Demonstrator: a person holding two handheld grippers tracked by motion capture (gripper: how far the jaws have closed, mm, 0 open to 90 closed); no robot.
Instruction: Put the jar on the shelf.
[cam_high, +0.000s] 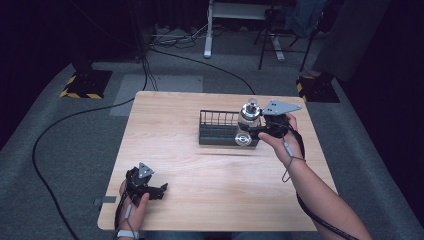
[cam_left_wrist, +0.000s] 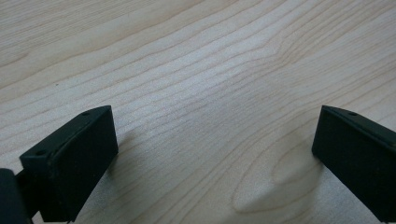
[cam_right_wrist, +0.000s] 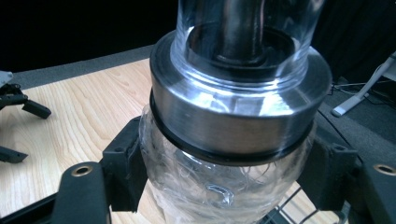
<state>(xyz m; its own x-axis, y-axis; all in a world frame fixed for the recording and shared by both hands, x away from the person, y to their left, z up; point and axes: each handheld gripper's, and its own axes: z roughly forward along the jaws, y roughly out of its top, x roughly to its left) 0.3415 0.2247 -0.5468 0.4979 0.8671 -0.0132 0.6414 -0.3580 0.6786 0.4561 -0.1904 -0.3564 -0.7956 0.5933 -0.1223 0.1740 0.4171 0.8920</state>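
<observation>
Nearest me, the left gripper rested on the table, jaws apart; the right gripper clamped a glass jar above the wire basket.

Your right gripper holds the jar above the wire rack, which sits right of centre on the table. Your left gripper rests near the front-left corner, well apart.

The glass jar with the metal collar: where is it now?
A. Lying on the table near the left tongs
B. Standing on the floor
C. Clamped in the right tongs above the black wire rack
C: the right tongs clamp the jar above the rack.
</observation>
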